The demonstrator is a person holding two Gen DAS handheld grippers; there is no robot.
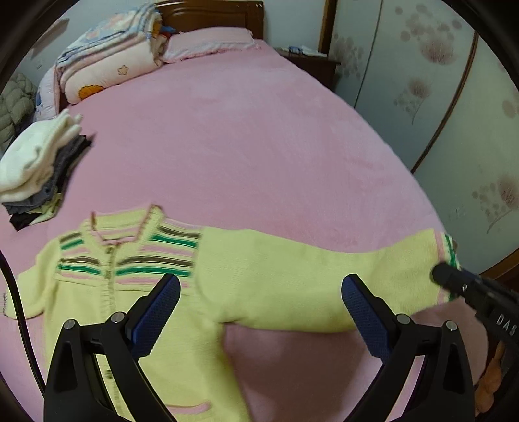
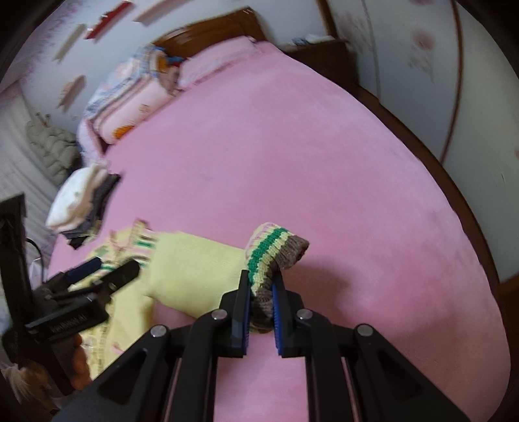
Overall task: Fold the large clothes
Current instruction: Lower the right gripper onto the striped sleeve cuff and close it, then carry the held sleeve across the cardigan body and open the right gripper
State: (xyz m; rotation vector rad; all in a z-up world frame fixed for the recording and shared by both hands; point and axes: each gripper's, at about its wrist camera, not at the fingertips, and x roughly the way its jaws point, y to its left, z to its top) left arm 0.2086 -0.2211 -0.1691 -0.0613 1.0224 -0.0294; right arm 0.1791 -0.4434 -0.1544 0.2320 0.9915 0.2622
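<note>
A pale yellow knitted cardigan (image 1: pixel 136 292) with green, brown and pink chest stripes lies face up on the pink bed (image 1: pixel 243 146). Its right sleeve (image 1: pixel 308 285) is stretched out to the right. My left gripper (image 1: pixel 259 292) is open and empty, hovering above the cardigan where the sleeve joins the body. My right gripper (image 2: pixel 261 292) is shut on the striped sleeve cuff (image 2: pixel 275 253) and holds it just above the bed; it also shows in the left wrist view (image 1: pixel 454 279). The left gripper shows in the right wrist view (image 2: pixel 107 269), over the cardigan body (image 2: pixel 194 266).
A stack of folded clothes (image 1: pixel 39 168) sits at the bed's left edge. Folded quilts (image 1: pixel 110 61) and a pink pillow (image 1: pixel 211 42) lie by the wooden headboard (image 1: pixel 211 16). A nightstand (image 1: pixel 311 61) and patterned wardrobe doors (image 1: pixel 438 97) stand to the right.
</note>
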